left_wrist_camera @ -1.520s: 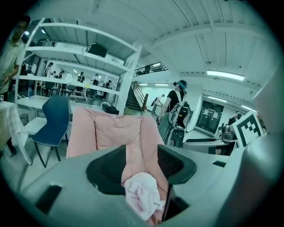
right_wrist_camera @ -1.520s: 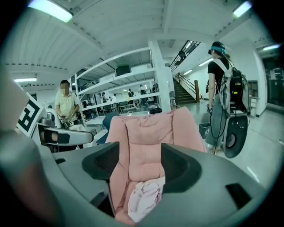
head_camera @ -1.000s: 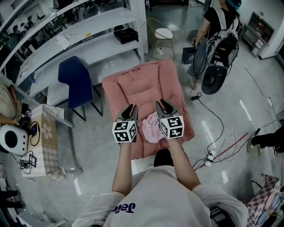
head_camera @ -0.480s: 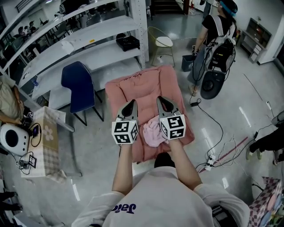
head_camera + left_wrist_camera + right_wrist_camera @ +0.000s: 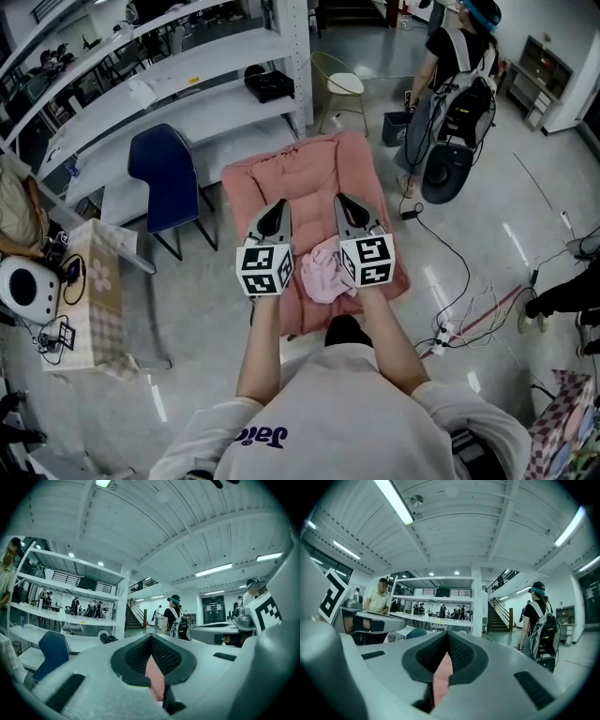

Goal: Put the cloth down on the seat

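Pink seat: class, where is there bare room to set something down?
Bare: the pink seat's far half, blue chair on its left, stool beyond. Crowded: its near end, where the cloth lies between the left hand-held gripper and right hand-held gripper.

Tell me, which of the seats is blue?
The chair standing left of the pink cushioned seat; the stool farther back has a white top.

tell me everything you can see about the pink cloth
The cloth is a small, pale pink piece of soft fabric, lighter than the seat under it. It lies crumpled in a loose heap with folds, not spread flat, on the near end of the seat. In the head view it sits between the left gripper and the right gripper, whose shut tips point past it. Neither holds it.
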`<act>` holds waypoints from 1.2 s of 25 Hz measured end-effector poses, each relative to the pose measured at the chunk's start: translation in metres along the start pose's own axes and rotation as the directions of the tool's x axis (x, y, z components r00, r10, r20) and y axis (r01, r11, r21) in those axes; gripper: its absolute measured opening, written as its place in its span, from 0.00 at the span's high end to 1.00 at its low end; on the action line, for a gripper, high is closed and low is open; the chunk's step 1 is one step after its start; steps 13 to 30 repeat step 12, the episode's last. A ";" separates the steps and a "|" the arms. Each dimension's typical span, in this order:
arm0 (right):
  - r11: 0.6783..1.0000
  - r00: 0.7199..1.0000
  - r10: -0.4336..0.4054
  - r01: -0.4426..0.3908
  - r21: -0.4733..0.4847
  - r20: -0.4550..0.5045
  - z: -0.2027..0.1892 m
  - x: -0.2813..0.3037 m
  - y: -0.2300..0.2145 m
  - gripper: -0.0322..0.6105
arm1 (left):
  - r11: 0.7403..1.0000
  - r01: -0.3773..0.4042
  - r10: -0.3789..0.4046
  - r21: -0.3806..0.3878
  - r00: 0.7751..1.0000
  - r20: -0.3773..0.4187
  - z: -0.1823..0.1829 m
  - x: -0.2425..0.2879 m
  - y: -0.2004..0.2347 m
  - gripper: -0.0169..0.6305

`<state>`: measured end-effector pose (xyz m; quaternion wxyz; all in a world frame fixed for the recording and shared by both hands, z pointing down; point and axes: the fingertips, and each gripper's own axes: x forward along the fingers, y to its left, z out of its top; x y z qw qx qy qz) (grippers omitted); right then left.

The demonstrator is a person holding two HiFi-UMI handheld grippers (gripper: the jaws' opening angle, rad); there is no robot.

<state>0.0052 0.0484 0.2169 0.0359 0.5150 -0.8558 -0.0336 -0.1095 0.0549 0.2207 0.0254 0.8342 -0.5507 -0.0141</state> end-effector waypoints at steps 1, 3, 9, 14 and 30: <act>1.000 1.000 0.001 -0.001 0.000 -0.002 -0.001 -0.001 0.000 0.93 | 1.000 0.003 -0.003 -0.001 1.000 0.000 0.000 0.000 -0.001 0.95; 1.000 1.000 0.001 -0.001 0.001 -0.004 -0.003 -0.002 0.001 0.93 | 1.000 0.007 -0.007 -0.002 1.000 -0.002 -0.002 0.000 -0.002 0.95; 1.000 1.000 -0.006 0.006 0.001 -0.012 -0.010 -0.003 -0.004 0.93 | 1.000 0.014 -0.014 -0.003 1.000 -0.011 -0.008 0.004 -0.004 0.95; 1.000 1.000 -0.010 0.010 0.001 -0.015 -0.012 -0.001 -0.007 0.93 | 1.000 0.015 -0.015 -0.002 1.000 -0.013 -0.009 0.007 -0.002 0.95; 1.000 1.000 -0.010 0.010 0.001 -0.015 -0.012 -0.001 -0.007 0.93 | 1.000 0.015 -0.015 -0.002 1.000 -0.013 -0.009 0.007 -0.002 0.95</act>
